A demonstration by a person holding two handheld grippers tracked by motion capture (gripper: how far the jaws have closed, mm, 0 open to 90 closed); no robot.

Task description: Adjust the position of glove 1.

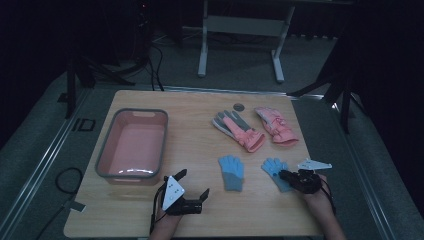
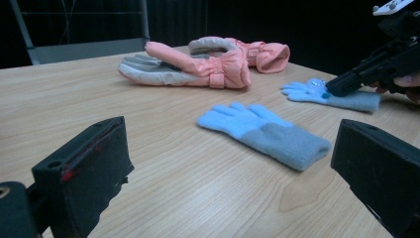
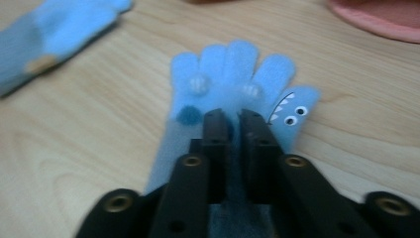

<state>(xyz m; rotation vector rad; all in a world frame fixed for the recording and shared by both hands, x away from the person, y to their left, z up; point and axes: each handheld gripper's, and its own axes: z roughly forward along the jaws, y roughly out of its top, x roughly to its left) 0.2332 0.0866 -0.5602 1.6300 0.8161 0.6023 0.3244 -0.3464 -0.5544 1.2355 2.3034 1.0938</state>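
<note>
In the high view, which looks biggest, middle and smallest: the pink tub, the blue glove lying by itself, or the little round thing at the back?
1. Pink tub, by far the largest.
2. Blue glove.
3. Round thing, smallest, though it lies farther from the camera.

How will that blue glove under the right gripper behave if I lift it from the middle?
The blue glove looks like soft knit lying flat on the table, so it would probably droop at fingers and cuff. It seems thin and light, so the right gripper, jaws nearly together over its palm, may pinch only the top layer. Fuzzy fabric is unlikely to slip.
</note>
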